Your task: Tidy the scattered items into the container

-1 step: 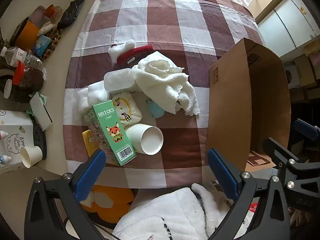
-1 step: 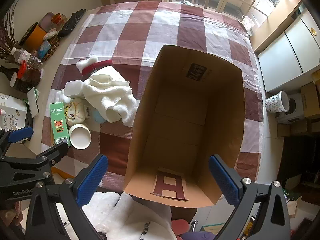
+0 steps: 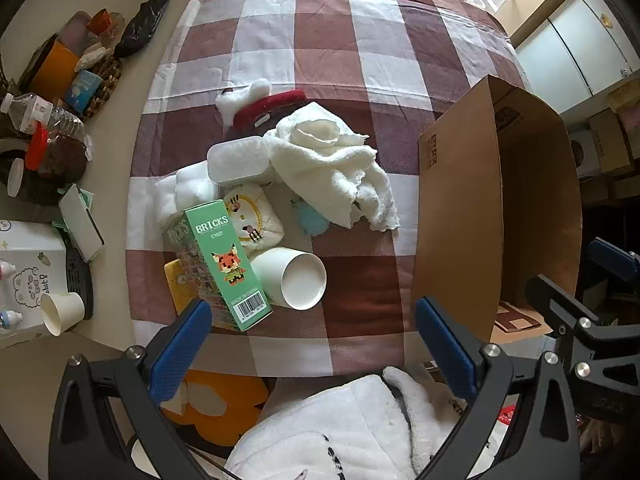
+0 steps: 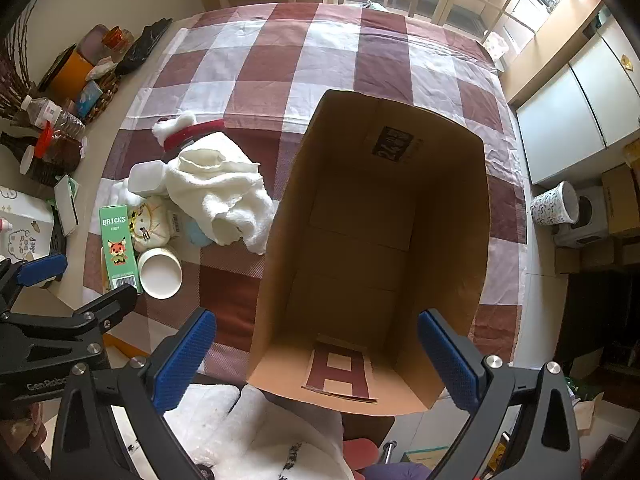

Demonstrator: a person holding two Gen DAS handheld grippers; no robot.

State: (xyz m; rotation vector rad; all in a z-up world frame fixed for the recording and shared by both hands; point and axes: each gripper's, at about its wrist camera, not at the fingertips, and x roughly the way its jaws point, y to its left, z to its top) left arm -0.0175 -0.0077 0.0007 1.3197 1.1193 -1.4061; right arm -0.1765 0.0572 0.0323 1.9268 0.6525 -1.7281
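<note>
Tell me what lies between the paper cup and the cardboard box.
Only bare checked tablecloth separates the paper cup from the cardboard box; the left wrist view shows it.

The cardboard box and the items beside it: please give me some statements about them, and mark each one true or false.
1. The cardboard box already holds several items. False: its inside shows only bare cardboard.
2. The green BRICKS box lies next to the white paper cup. True.
3. The left gripper is shut on the white towel. False: its jaws stand wide apart and hold nothing.
4. The paper cup lies on its side. True.
5. The right gripper is open and hangs over the near end of the box. True.
6. The towel lies inside the box. False: it lies on the checked tablecloth, left of the box.
</note>
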